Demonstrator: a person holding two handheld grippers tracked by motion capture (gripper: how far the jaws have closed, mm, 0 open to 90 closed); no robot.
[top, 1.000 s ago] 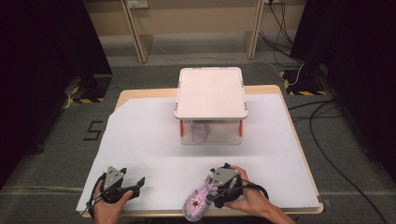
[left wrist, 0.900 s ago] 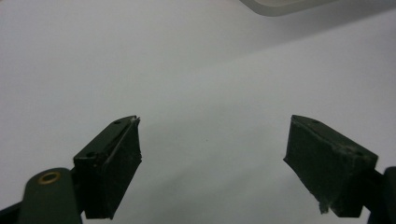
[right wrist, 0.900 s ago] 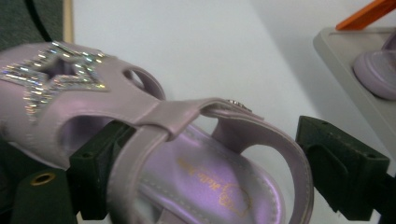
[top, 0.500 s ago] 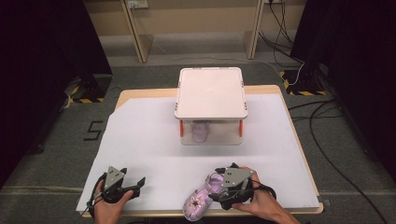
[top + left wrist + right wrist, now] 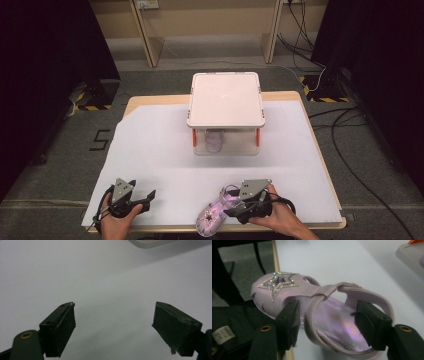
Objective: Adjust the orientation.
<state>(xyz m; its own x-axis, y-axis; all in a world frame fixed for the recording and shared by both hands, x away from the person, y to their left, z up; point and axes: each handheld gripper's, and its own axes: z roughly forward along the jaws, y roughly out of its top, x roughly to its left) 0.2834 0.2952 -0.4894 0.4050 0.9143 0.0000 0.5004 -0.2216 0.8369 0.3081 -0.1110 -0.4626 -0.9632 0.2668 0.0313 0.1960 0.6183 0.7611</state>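
A lilac sandal (image 5: 214, 216) with a glitter star on its toe lies at the table's front edge, toe toward the person. In the right gripper view the sandal (image 5: 322, 302) lies between the jaws, which straddle its strap and heel with gaps on both sides. My right gripper (image 5: 232, 206) (image 5: 328, 306) is open, held by a hand. At the front left, my left gripper (image 5: 146, 199) (image 5: 115, 305) is open above the bare white sheet, with nothing between its jaws.
A clear box (image 5: 226, 100) with a white lid and orange clasps stands at the table's middle back, and a second lilac shoe (image 5: 215, 139) shows inside it. A white sheet (image 5: 165, 150) covers the table. Cables lie on the floor at right.
My right gripper has shifted slightly to the right beside the sandal. The sandal and the left gripper have stayed in place.
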